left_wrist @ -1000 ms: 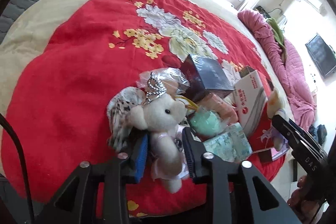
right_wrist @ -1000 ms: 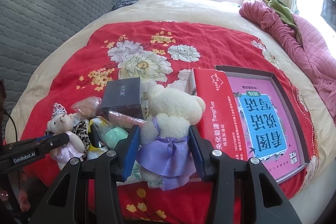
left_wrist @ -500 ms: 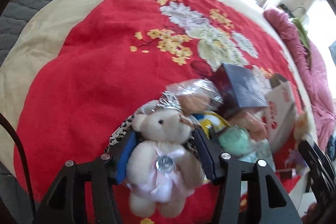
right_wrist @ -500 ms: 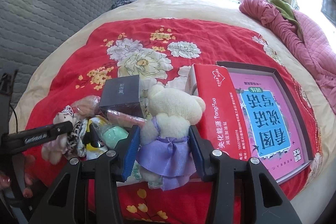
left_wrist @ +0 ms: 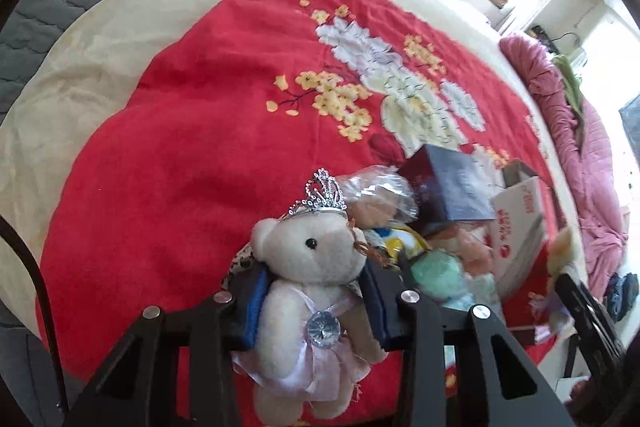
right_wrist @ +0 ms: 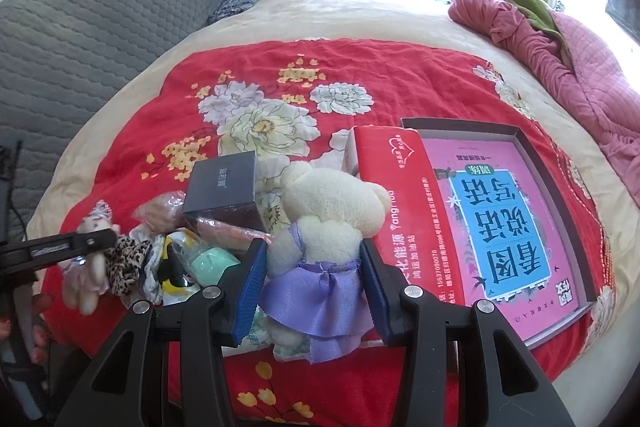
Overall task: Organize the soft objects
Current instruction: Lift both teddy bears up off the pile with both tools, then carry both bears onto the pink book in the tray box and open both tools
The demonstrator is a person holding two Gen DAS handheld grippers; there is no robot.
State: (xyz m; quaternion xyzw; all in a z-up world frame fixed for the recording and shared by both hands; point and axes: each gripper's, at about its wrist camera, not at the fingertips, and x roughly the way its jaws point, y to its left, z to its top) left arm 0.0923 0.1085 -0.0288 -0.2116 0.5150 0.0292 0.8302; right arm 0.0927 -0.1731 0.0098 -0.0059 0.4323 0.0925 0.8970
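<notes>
Crowned teddy bear (left_wrist: 308, 267) upright, head up, between left tongs (left_wrist: 316, 303).

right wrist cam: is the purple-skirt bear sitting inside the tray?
No. The bear is between the right gripper jaws, left of the red box; the tray holds only a pink sheet.

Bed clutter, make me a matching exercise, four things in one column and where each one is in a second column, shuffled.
Things:
1. crowned teddy bear
2. purple-skirted teddy bear
3. pink picture book
4. dark box

Places:
A. lying in a shallow tray
B. between the left claw's pads
C. standing on the red blanket, left of the red carton
D. between the right claw's pads

Pairs: 1-B, 2-D, 3-A, 4-C
</notes>
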